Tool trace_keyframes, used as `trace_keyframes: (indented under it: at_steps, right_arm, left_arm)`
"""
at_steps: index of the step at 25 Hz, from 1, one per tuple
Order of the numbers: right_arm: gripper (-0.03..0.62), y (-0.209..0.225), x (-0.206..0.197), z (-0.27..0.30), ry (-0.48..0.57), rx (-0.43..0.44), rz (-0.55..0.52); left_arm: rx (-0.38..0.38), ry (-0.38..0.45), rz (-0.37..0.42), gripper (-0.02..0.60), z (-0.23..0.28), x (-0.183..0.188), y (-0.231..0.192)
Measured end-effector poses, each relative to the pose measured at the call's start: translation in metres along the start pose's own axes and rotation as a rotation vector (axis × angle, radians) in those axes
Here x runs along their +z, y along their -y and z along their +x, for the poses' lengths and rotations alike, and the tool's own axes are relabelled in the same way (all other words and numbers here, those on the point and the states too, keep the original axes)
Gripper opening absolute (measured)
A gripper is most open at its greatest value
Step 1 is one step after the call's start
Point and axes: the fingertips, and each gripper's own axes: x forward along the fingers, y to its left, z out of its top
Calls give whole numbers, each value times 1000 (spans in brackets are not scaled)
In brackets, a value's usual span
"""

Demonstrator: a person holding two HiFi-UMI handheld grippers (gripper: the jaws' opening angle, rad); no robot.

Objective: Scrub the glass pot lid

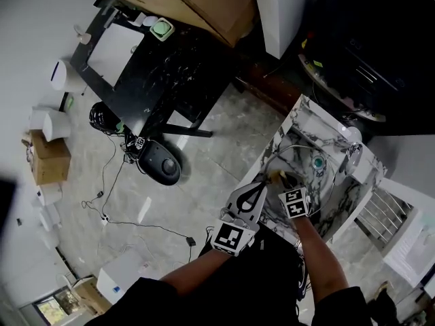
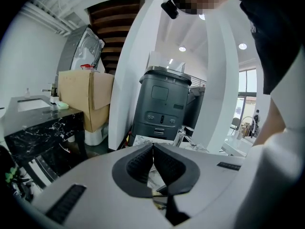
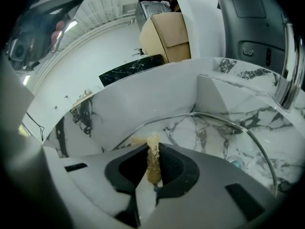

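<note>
Closest in, my right gripper (image 3: 153,149) had its tongs pressed onto a strip of yellowish loofah scrubber (image 3: 153,163). The fibre stood upright between the pads and poked out just past the tips. My left gripper (image 2: 153,149) had its tongs pressed together tip to tip with nothing caught in them. In the head view it sat just beside the right one, at the near edge of the sink (image 3: 143,99), and pointed out over the room, not down at the work.

Just beyond the scrubber lay the glass pot lid (image 3: 205,142), down in the marble basin with its metal rim arcing across in front of the tips. I could not tell whether the fibre was touching the glass. A small teal spot (image 3: 233,162) showed through or under it, and I could not say if that was the knob or the drain.

I judged the scrubbing was only about to start. To do it well I needed to keep a firm pinch, since only a thin piece was held. The loofah wanted laying flat on the glass and working in circles along the rim. The left tongs could go down to steady the lid, which looked ready to slide on wet marble.

Farther off stood the chrome tap (image 3: 287,66), then a black table (image 3: 131,69) and a cardboard box (image 3: 171,37).
</note>
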Motion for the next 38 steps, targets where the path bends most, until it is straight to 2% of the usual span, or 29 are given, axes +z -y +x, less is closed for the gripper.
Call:
trace_keyframes:
  at_steps: [4,8,12,16,21,25,29,32,35,38]
  right_arm:
    - [61,10,4,5,14,-16,12]
    - [61,15,5,9,20,-21,13]
    - [61,22,6,10,25,-32,22]
    - [61,33,7,9,31,-60,35]
    - [61,50,6,7,37,-109,36]
    - [61,56,2,9,34,-121,35]
    - [61,62,-1,9,39,-144,45]
    - [61,67,-1,7,45,-162,51]
    - [61,73,-2,4,47,-176,63]
    - [61,79,-3,2,58,-189,79]
  left_arm:
    - [-4,-11,18,17,4,3,0]
    - [-1,9,-21,17,6,6,1]
    - [-17,-19,-2,17,7,6,2]
    - [-11,-5,-35,17,11,3,1]
    - [-28,-52,-16,17,14,-4,0]
    - [-17,-34,-35,17,15,-6,-2]
    - [-27,-66,-7,17,16,-14,-2]
    - [-20,-46,-23,17,18,-15,-1]
    - [-31,-34,28,17,18,-14,4]
    - [-36,-45,28,17,18,-14,7]
